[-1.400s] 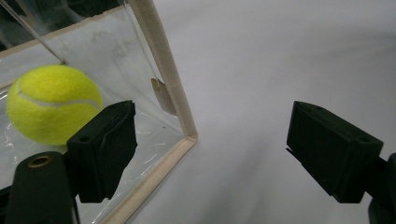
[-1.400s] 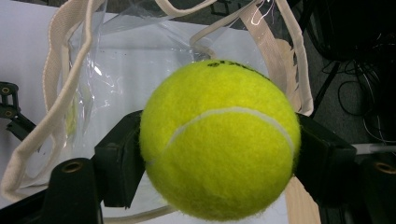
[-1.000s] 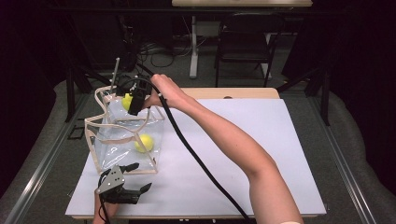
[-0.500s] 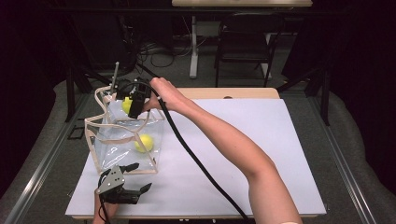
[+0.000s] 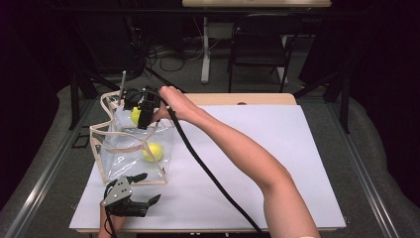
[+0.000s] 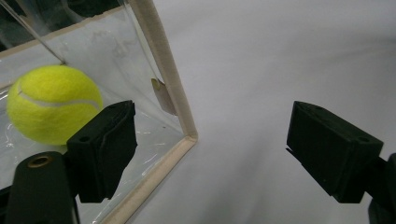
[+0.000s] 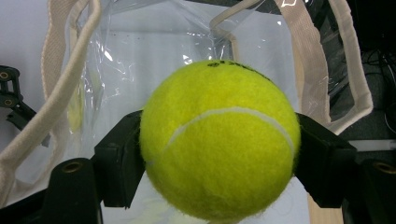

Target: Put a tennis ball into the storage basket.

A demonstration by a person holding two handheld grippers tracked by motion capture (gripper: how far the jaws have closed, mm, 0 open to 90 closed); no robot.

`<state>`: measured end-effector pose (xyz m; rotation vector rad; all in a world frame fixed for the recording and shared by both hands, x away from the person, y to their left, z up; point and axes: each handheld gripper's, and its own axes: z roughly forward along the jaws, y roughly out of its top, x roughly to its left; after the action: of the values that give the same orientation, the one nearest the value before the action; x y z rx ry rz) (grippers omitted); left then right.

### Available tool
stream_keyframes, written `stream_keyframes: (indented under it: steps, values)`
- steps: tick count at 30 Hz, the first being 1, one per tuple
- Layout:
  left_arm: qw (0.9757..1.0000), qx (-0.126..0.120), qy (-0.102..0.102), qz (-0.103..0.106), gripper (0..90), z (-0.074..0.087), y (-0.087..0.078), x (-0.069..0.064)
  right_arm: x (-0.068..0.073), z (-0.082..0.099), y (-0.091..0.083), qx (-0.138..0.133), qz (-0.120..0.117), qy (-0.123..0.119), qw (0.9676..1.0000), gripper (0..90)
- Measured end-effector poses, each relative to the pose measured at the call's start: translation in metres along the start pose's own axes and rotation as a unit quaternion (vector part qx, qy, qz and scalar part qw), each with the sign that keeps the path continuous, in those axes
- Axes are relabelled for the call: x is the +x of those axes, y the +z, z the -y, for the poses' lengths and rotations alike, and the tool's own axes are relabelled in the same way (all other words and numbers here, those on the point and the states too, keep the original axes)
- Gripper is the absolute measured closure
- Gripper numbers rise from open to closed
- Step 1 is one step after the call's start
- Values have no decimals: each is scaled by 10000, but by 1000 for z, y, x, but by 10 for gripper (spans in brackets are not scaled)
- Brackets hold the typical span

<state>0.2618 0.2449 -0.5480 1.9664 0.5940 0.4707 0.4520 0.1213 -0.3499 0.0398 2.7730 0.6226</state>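
A clear plastic bag [image 5: 114, 157] with beige trim and handles stands open at the left of the white table [image 5: 277, 163]. One yellow tennis ball [image 5: 152, 151] lies inside it, seen through the wall [image 6: 51, 102]. My right gripper [image 5: 142, 118] hangs over the bag's far rim, shut on a second tennis ball [image 5: 134, 115]. That ball [image 7: 219, 140] sits between the black pads above the bag's mouth [image 7: 140, 46]. My left gripper [image 5: 151, 187] rests at the table's front edge, open and with nothing in it [image 6: 217, 149], beside the bag's near bottom corner [image 6: 187, 137].
The right gripper's black cable [image 5: 208, 173] trails across the table towards the front. A wooden strip [image 5: 237, 99] runs along the table's far edge. Behind it stand a chair [image 5: 260, 44] and loose cables on the floor. Bare white table lies right of the bag.
The right gripper with its ball has eased slightly lower over the bag's mouth. The left gripper has not moved.
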Motion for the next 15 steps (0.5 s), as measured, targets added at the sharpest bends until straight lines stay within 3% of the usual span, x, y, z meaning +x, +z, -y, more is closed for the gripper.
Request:
stream_keyframes:
  steps: [15]
  values:
    - [10000,5,-20,-2,158,0,0,0,3,-1,7,132,-98,-16,9999,256]
